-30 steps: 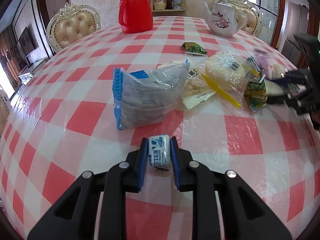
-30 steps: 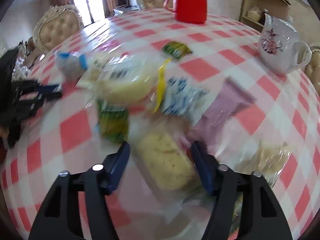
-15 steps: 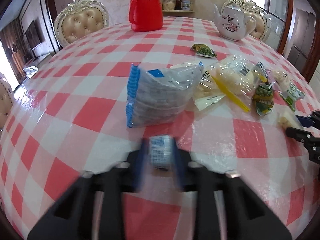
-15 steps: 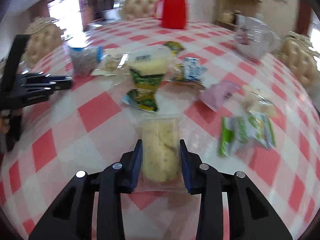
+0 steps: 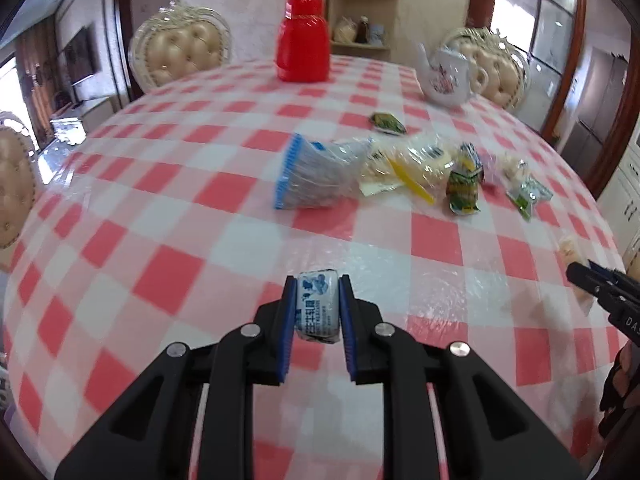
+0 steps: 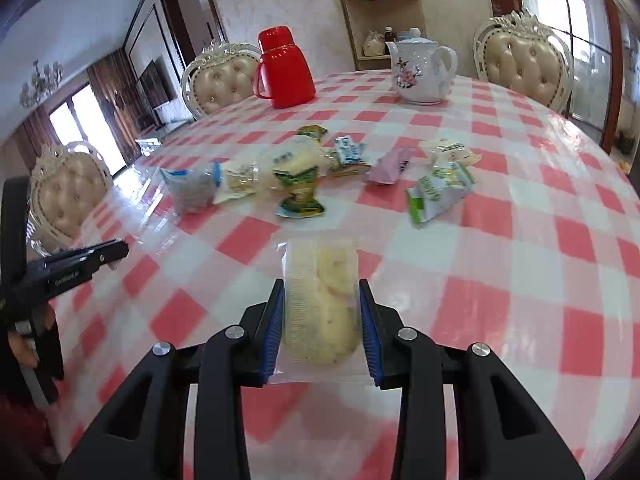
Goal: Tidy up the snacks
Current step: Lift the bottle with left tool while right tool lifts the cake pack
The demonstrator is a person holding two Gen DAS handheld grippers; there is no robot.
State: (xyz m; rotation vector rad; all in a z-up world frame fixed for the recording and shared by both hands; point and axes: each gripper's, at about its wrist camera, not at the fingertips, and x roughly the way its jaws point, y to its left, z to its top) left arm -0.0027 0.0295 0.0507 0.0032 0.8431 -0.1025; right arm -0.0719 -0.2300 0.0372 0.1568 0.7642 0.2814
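- Left gripper (image 5: 318, 298): lower centre of the left wrist view; blue-padded fingers were clamped on a small blue-and-white wrapped candy (image 5: 317, 307), held above the table.
- Right gripper (image 6: 321, 307): lower centre of the right wrist view; fingers pressed both sides of a clear packet of pale yellow cake (image 6: 322, 300), lifted clear of the cloth.
- Table (image 5: 160, 216): round, covered in red-and-white checked cloth under a glossy clear film.
- Snack pile, middle of the right wrist view: clear bag with blue edge (image 6: 190, 188) at the left end; a yellow-green packet (image 6: 299, 196) below centre; a small blue-and-white sachet (image 6: 349, 151) behind it; a pink packet (image 6: 390, 166) to the right; a green-and-white packet (image 6: 438, 192) further right and nearer; a pale packet (image 6: 450, 150) behind that. Most lay touching or overlapping.
- Small green packet (image 6: 312, 132): apart from the pile, on its far side.
- Red thermos jug (image 6: 284, 68): upright, upper centre, far side of the table.
- White floral teapot (image 6: 420, 70): upright, right of the jug, well apart from it.
- Tufted cream chairs (image 6: 524, 62): around the far rim of the table.
- Corner shelf (image 6: 380, 24): against the back wall, bearing jars and bottles.
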